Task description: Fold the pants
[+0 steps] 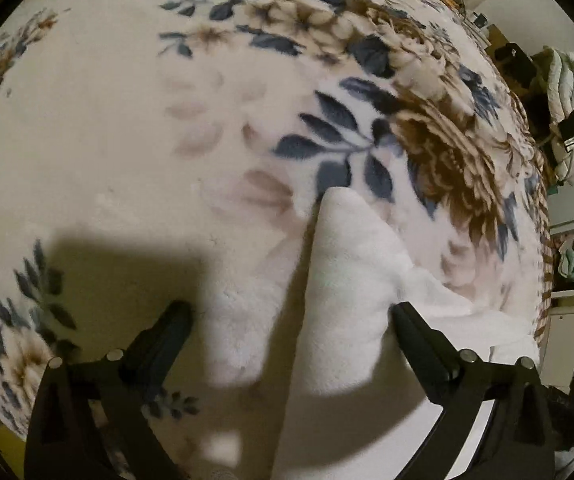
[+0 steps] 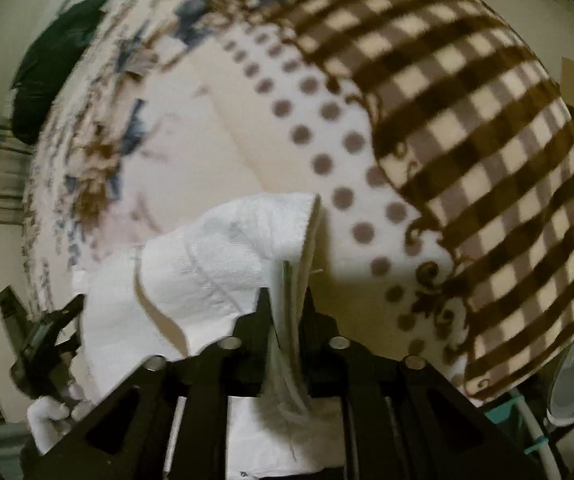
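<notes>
White pants (image 2: 215, 264) blurred, edge hidden between right gripper (image 2: 285, 300) jaws

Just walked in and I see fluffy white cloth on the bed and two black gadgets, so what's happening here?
A person is folding white pants on a bed covered by a flowered blanket. The right tool is shut on an edge of the pants, holding it up off the bed. The left tool is open, its fingers spread to either side of a raised fold of the cloth, gripping nothing. The fold is only partly done.
</notes>
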